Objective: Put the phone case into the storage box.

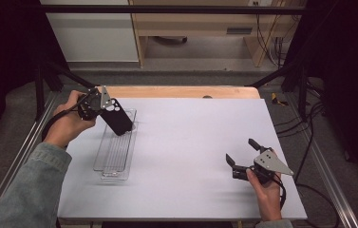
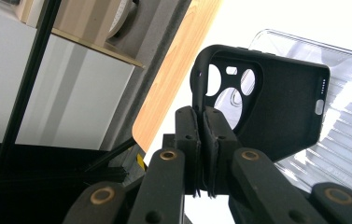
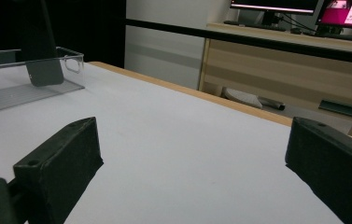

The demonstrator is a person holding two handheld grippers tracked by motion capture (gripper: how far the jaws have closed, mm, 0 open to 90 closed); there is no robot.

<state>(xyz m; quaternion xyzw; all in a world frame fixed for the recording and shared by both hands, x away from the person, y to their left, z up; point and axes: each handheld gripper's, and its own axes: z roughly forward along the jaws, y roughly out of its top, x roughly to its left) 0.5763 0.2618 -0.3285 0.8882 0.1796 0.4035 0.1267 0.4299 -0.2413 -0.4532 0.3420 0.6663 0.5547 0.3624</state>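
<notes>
High view: L gripper [image 1: 101, 105] jaws clamp phone case [image 1: 117, 116], lower end hidden in tray [image 1: 111, 161] | R gripper [image 1: 243, 154] jaws apart.

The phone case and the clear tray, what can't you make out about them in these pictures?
- Whether the phone case touches the tray floor: in the high view the case hides its own lower end; in the right gripper view the tray wall blurs it.
- The case's outer back: the left gripper view shows its inside.
- The case edge pinched by the left tongs: covered by the pads.
- The tray's near end: cut off in the left gripper view.
</notes>
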